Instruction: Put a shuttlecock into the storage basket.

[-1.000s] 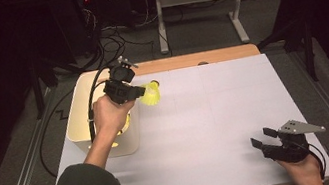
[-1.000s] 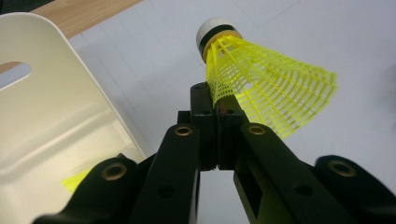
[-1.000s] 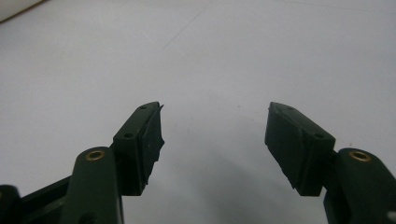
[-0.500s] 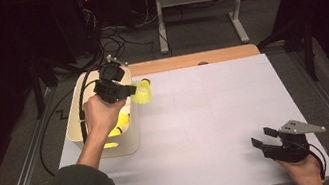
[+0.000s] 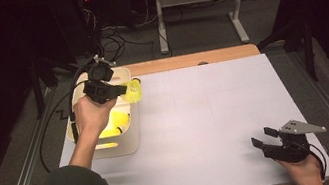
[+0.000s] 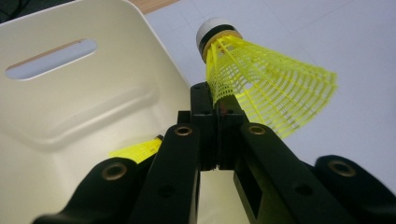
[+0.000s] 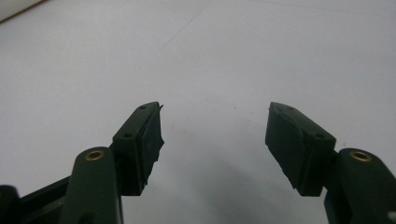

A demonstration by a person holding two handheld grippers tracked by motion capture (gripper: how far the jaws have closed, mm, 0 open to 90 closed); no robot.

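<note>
A cream plastic bin (image 5: 129, 139) is set at the left edge of the white-covered table (image 5: 217, 114). A yellow mesh shuttlecock (image 5: 134, 91) is held above the bin's far right rim by the left gripper (image 5: 119, 90); another yellow shuttlecock (image 5: 114, 123) lies inside. The right gripper (image 5: 262, 141) is placed at the near right corner.

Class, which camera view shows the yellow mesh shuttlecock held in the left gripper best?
The left gripper view: the yellow mesh shuttlecock appears close up, its skirt pinched between the shut jaws, white cork tip clear. The high view shows it small beside the cream bin. The right gripper view faces bare table.
</note>
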